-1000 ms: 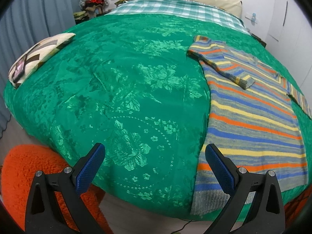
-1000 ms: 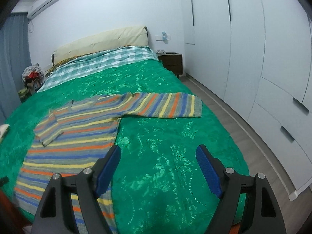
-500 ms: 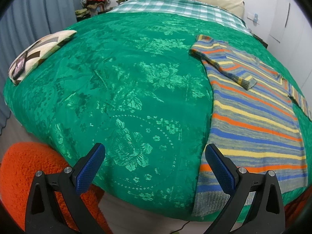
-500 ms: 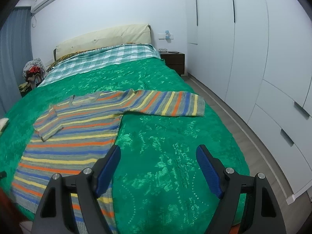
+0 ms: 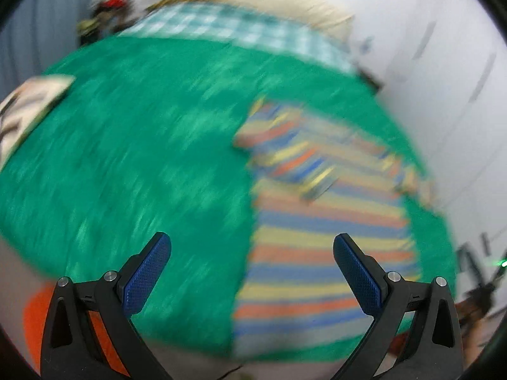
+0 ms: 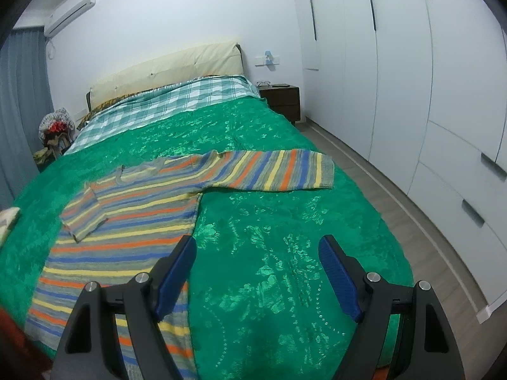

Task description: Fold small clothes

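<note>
A striped knit sweater [image 6: 133, 221] in grey, blue, orange and yellow lies flat on the green bedspread [image 6: 285, 253]. Its left sleeve [image 6: 84, 217] is folded onto the body; its right sleeve [image 6: 275, 171] lies stretched out to the right. In the blurred left wrist view the sweater [image 5: 317, 237] lies right of centre. My left gripper [image 5: 252, 272] is open and empty, above the bed's near edge by the hem. My right gripper [image 6: 256, 275] is open and empty, above the bedspread just right of the sweater's body.
A patterned cushion [image 5: 28, 107] lies at the bed's left edge. A checked blanket [image 6: 164, 104] and headboard cushion [image 6: 164, 72] are at the far end. White wardrobes [image 6: 427, 95] line the right wall, with a floor strip between. An orange rug [image 5: 38, 310] lies below the bed.
The left wrist view has swung right and is motion-blurred, bringing the sweater toward centre. The right gripper has eased slightly; the sweater has not moved. Both grippers stay open.
</note>
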A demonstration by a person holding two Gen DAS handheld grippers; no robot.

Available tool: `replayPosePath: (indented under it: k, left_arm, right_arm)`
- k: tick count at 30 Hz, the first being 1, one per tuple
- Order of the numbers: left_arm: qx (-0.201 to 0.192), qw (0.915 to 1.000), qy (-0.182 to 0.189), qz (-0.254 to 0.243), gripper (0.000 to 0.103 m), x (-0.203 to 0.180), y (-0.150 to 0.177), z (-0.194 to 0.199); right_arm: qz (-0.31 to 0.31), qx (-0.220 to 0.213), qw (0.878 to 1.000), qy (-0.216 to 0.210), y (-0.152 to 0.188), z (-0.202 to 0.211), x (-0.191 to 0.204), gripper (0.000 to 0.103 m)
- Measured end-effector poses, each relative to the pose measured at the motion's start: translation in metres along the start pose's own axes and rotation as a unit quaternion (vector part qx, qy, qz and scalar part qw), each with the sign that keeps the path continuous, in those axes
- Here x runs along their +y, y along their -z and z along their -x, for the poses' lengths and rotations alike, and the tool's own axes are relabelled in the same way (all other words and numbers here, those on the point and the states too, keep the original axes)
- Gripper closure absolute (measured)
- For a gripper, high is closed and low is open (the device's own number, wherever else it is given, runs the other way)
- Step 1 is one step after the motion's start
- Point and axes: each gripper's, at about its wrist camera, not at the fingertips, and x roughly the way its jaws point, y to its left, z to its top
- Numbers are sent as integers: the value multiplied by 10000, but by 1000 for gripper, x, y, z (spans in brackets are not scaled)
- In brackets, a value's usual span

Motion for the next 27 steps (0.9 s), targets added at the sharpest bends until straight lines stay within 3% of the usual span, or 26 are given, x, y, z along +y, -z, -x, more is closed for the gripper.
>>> replayPosePath:
  k: [3,5,7,8,9,11,13,15,16,17,20,22,24,26,27]
  left_arm:
    - [-205,9960,431,-761,1,-46,-43,-18]
    - [80,9882,347,-1490,1,-80,-52,-62]
    - [384,9734,31,-2258,5,-111,-44,-121]
    - [520,9643,-104,-2594,15,-121,-37,-144]
    - [728,9487,-361,-3055,21,-133,-27,-177]
    - [1008,9332,-601,-3398,23,-141,-17,-212]
    - [1267,9253,-774,-3491,23,-138,-11,-241]
    - [1398,9338,-722,-3213,38,-124,-17,-252]
    - [1499,9449,-520,-2863,82,-115,-24,-252]
    - [1568,9515,-481,-2604,99,-108,-31,-251]
    - [1150,9790,-176,-1673,100,-71,-67,-216]
    - [693,9949,-16,-727,100,-23,-101,-180]
    - [282,9993,-36,251,100,38,-128,-151]
    - [-75,9911,-374,1279,100,117,-143,-125]
    - [-102,9871,-502,1519,100,140,-143,-121]
  right_arm:
    - [-141,38,9999,-51,-2,-3,-6,24]
    - [-273,90,9995,-102,-2,-6,-11,24]
    - [-364,166,9991,-134,-1,-9,-14,24]
    - [-384,191,9990,-140,-1,-10,-14,24]
    - [-391,196,9989,-145,0,-10,-15,24]
    - [-374,187,9990,-163,0,-8,-14,24]
    - [-316,176,9992,-184,1,-7,-12,24]
    - [-252,165,9994,-187,0,-6,-11,24]
    - [-238,162,9994,-184,0,-6,-11,24]
    - [-239,165,9994,-181,0,-7,-11,24]
    - [-283,216,9992,-170,1,-9,-10,24]
    - [-275,219,9992,-168,0,-9,-8,24]
    - [-215,188,9994,-172,0,-7,-5,24]
    - [-118,159,9997,-153,1,-6,-3,24]
    - [-63,159,9998,-138,1,-6,-1,24]
